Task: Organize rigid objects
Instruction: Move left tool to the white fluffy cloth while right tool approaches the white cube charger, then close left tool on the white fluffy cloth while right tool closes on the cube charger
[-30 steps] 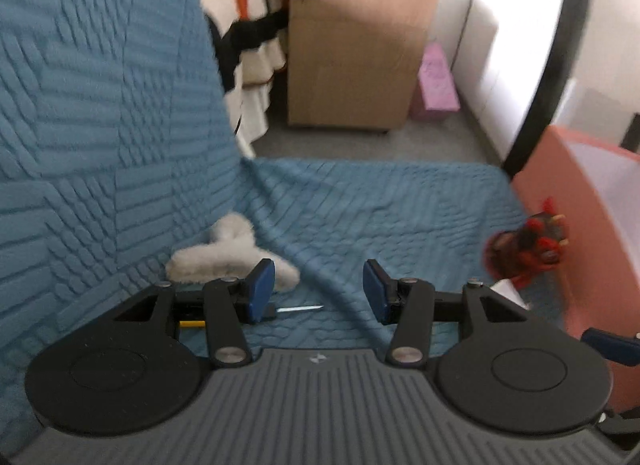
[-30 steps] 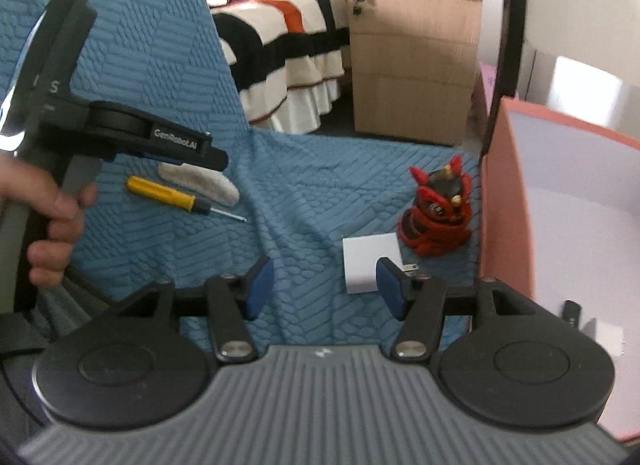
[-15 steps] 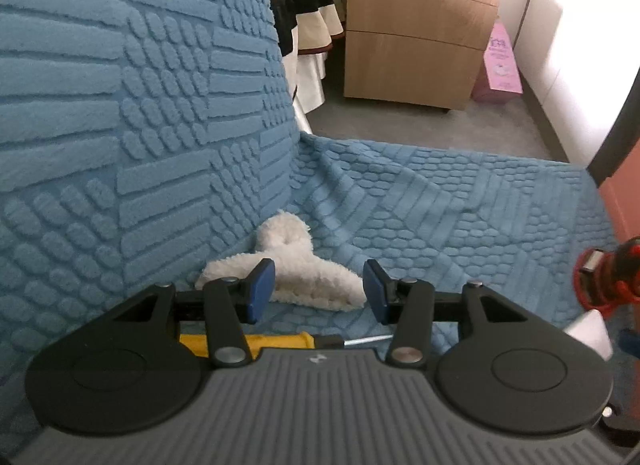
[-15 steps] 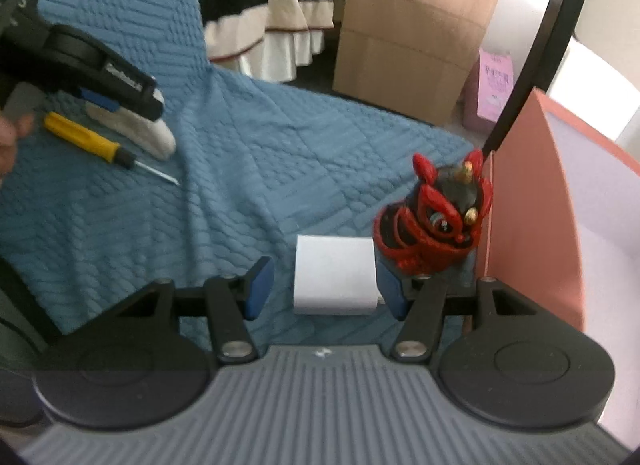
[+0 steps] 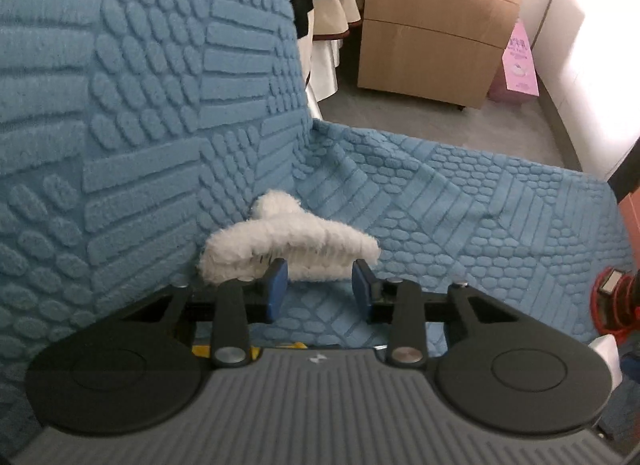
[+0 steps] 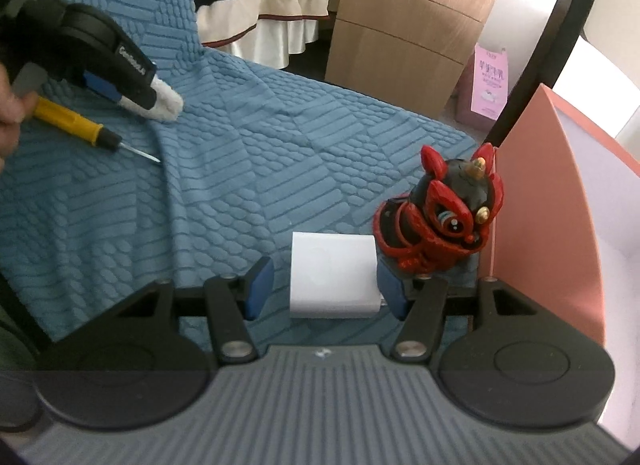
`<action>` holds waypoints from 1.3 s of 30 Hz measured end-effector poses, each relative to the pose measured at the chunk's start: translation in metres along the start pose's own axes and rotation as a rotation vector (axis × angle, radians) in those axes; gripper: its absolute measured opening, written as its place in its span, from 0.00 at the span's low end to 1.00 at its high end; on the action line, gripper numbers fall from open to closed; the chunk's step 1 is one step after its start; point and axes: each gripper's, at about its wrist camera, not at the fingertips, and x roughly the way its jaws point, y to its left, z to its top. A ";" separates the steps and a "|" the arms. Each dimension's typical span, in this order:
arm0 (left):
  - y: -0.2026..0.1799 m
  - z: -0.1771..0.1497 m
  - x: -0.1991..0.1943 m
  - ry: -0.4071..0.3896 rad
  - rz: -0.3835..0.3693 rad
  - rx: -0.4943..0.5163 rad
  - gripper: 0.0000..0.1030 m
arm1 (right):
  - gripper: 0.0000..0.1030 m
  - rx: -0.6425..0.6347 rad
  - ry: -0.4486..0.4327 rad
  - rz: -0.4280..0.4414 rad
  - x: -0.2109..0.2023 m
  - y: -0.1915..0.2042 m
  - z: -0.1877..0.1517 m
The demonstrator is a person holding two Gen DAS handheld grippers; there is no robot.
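A: The fluffy white hair claw (image 5: 288,241) lies on the blue textured cover (image 5: 460,205), just ahead of the left gripper (image 5: 319,290), whose jaws are apart. A second ago it was further away; now the tips almost flank it, so I judge a grasp is near.

B: And the right gripper (image 6: 324,287), also open, has come around the white charger (image 6: 334,275).

A: Only the right view shows the yellow screwdriver (image 6: 76,125), the red figurine (image 6: 440,221) and the pink box (image 6: 544,201).

1 screwdriver (image 6: 76,124), 1 fluffy hair claw (image 5: 288,239), 1 white charger (image 6: 333,274), 1 red figurine (image 6: 442,221)
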 end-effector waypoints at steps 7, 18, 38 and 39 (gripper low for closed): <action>0.005 -0.001 0.010 0.010 -0.032 -0.061 0.38 | 0.57 -0.021 0.004 -0.034 0.005 0.002 0.001; 0.009 -0.003 -0.001 -0.020 -0.050 -0.091 0.12 | 0.53 -0.008 0.019 -0.031 0.004 0.000 -0.003; 0.016 0.018 0.002 -0.038 -0.017 -0.144 0.31 | 0.53 0.023 0.030 0.030 0.001 0.003 -0.004; 0.016 0.019 0.005 -0.035 -0.016 -0.151 0.31 | 0.53 0.022 0.030 0.030 0.001 0.003 -0.003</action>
